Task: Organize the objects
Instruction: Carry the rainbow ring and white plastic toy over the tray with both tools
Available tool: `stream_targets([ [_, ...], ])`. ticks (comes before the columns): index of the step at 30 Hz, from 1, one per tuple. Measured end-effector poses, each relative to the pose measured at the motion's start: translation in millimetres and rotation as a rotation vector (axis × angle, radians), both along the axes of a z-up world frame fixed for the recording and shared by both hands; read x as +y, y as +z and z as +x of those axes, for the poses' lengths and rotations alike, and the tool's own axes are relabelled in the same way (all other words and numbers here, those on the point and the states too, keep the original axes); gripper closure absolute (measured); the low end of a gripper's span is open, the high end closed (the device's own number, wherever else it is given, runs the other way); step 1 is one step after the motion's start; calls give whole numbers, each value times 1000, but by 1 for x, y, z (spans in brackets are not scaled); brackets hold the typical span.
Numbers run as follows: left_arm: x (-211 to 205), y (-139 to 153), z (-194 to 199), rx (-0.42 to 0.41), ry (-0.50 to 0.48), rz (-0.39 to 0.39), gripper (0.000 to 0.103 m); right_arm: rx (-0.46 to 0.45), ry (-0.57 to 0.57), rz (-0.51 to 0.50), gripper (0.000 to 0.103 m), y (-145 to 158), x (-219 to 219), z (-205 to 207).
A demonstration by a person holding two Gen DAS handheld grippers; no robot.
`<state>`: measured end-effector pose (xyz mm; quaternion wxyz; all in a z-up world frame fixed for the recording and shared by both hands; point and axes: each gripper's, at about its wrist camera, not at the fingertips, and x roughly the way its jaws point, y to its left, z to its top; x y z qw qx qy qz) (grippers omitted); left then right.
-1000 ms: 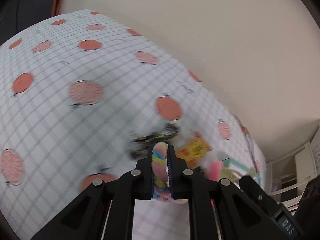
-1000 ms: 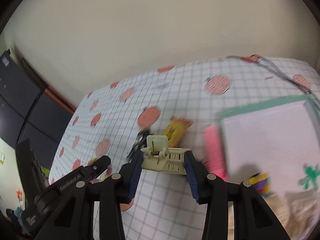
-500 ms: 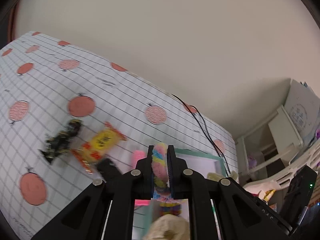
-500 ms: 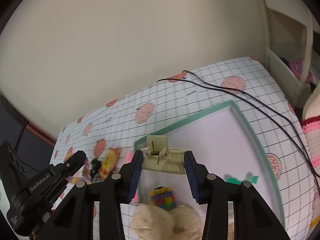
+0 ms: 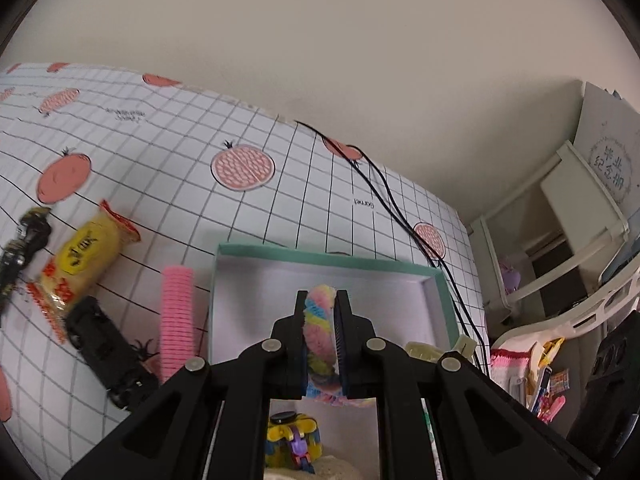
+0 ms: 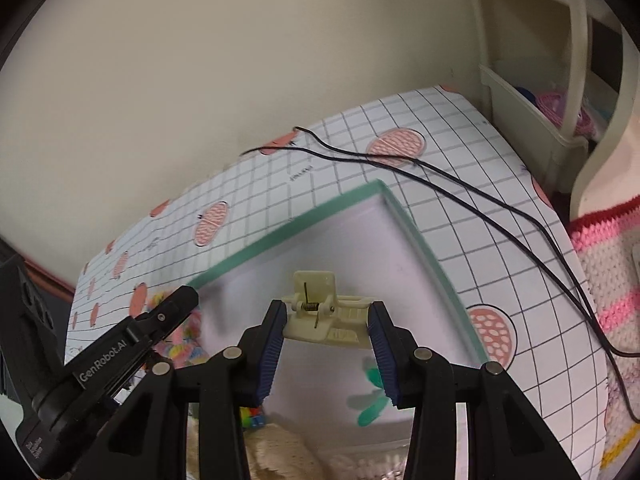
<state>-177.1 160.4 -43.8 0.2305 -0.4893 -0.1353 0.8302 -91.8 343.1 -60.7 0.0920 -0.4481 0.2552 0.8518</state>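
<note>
My left gripper (image 5: 322,332) is shut on a fluffy rainbow scrunchie (image 5: 319,320), held above the teal-rimmed box (image 5: 320,255) with a pale lilac floor. My right gripper (image 6: 326,340) is shut on a cream hair claw clip (image 6: 324,316), also hanging over that box (image 6: 416,236). The left gripper's body (image 6: 120,344) shows at the left of the right wrist view, with the scrunchie (image 6: 182,340) under it. Inside the box lie a small multicoloured toy (image 5: 294,442) and something cream and woolly (image 6: 280,452). The clip's tip (image 5: 440,350) peeks out beside my left gripper.
On the grid cloth left of the box lie a pink hair roller (image 5: 176,316), a yellow snack packet (image 5: 80,260), a black toy car (image 5: 108,354) and a black-gold wrapper (image 5: 22,240). Black cables (image 6: 460,184) cross the cloth behind the box. Cream shelving (image 5: 568,232) and a crocheted piece (image 6: 612,280) stand right.
Both grippers swung right from the loose items to above the box, still holding the scrunchie and the clip. The box now fills the middle of both views.
</note>
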Motion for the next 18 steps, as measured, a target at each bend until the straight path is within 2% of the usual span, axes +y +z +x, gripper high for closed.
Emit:
stream_targets([
  [6,0,-19,-5,-25,7,-7,92,-33,-1,25,58,-11,-1,-2],
  [14,7,-23,-3,-21,-19,-34,91,-50,10,39,58,-18,-5,-5],
  [18,6,-28,-4,-60,-29,-32,91,-71,21,43,58,-19,-9,-7],
])
